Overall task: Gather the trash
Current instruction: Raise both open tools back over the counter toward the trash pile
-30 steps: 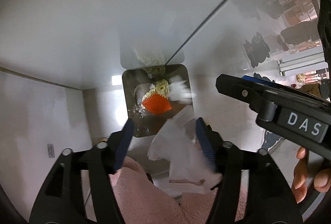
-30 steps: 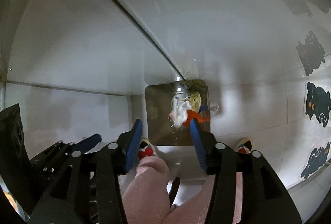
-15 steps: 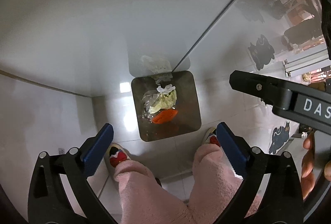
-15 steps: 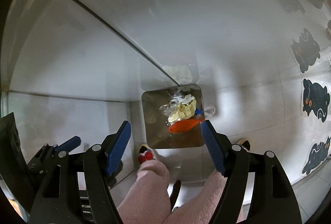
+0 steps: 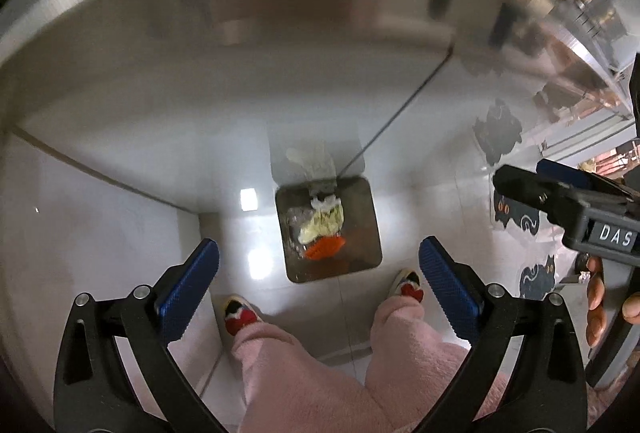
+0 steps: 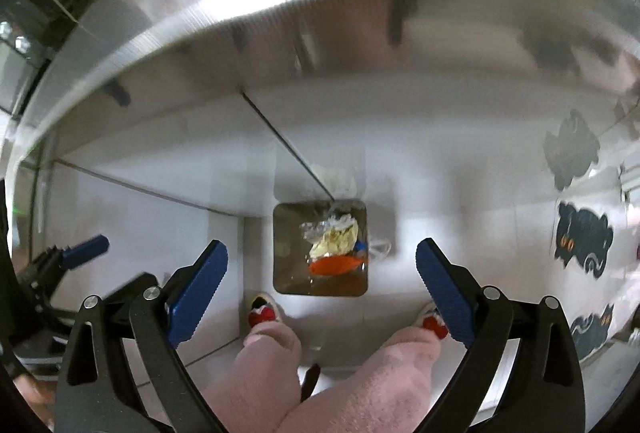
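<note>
White tile floor below, bin [image 5: 370, 233] with trash [image 5: 324, 229] straight ahead between and beyond both sets of jaws, left gripper [image 5: 319, 273] and right gripper [image 6: 322, 275] spread wide and empty, right just been opening, neither clearly nearer.

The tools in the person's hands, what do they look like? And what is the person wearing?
Each tool, the left tool and the right tool, has black plastic arms with cut-out holes, silver screws and two blue ribbed pads. The right one, seen from the left wrist view, carries a label with white letters "DAS". The person wears fluffy pink trousers and slippers with red and black on top.
</note>
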Action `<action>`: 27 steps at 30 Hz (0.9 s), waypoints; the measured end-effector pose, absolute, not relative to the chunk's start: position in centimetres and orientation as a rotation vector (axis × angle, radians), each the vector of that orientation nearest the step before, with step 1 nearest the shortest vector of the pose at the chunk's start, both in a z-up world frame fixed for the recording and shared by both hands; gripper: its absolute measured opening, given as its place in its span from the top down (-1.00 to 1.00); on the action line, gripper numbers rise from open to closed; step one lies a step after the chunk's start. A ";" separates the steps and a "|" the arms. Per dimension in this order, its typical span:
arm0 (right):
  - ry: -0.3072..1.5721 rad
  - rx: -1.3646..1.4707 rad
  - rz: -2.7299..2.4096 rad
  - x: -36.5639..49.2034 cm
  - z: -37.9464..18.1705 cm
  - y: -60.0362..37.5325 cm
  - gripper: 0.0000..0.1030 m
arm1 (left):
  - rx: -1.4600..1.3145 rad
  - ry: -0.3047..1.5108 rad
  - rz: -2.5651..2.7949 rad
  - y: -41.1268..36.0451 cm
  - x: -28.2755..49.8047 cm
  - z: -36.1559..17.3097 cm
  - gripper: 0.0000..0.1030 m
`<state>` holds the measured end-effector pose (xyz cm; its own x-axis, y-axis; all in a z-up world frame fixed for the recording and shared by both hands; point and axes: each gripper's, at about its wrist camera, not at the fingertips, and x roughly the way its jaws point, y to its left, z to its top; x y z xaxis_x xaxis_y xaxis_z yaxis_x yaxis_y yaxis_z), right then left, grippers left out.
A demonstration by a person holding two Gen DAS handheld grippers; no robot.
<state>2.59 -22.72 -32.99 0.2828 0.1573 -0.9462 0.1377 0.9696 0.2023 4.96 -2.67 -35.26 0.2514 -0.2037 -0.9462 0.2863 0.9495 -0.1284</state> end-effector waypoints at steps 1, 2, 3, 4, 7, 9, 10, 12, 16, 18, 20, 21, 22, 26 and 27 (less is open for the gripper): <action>1.272 0.259 0.013 2.6 -32.1 -23.1 -0.86 | 0.082 1.250 -0.335 -2.6 5.0 -33.9 -0.84; 1.256 0.256 0.009 2.7 -31.2 -23.3 -0.86 | 0.088 1.234 -0.336 -2.5 5.0 -33.1 -0.84; 1.242 0.255 0.003 2.6 -30.5 -23.5 -0.86 | 0.094 1.221 -0.332 -2.5 5.0 -32.2 -0.84; 1.229 0.256 -0.003 2.7 -29.7 -23.8 -0.86 | 0.099 1.206 -0.325 -2.4 5.1 -31.1 -0.84; 1.169 0.262 -0.014 2.8 -27.0 -24.8 -0.86 | 0.081 1.182 -0.324 -2.0 5.5 -28.8 -0.84; 1.131 0.254 -0.026 3.0 -25.4 -25.3 -0.86 | 0.068 1.156 -0.326 -1.9 5.7 -27.1 -0.84; 1.108 0.249 -0.032 3.2 -24.4 -25.7 -0.86 | 0.066 1.146 -0.328 -1.8 5.8 -26.4 -0.84; 1.076 0.247 -0.037 3.5 -22.9 -26.3 -0.86 | 0.066 1.121 -0.331 -2.0 6.1 -25.0 -0.84; 1.027 0.258 -0.048 4.6 -20.7 -27.5 -0.86 | 0.058 1.078 -0.327 -2.2 6.9 -22.6 -0.84; 1.008 0.259 -0.055 5.4 -19.8 -27.8 -0.86 | 0.046 1.055 -0.325 -2.3 7.7 -21.2 -0.84; 0.995 0.252 -0.062 6.3 -19.3 -28.0 -0.86 | 0.039 1.033 -0.322 -2.4 8.4 -20.4 -0.84; 0.990 0.247 -0.065 6.9 -18.9 -28.2 -0.86 | 0.037 1.023 -0.320 -2.4 8.8 -20.1 -0.84; 0.987 0.245 -0.065 7.3 -18.6 -28.3 -0.86 | 0.031 1.008 -0.316 -2.5 9.5 -19.5 -0.84; 0.970 0.223 -0.063 9.2 -17.7 -28.4 -0.86 | 0.005 0.974 -0.319 -2.6 11.3 -18.1 -0.83; 0.966 0.219 -0.063 9.7 -17.6 -28.5 -0.86 | 0.002 0.963 -0.318 -2.7 12.0 -17.7 -0.83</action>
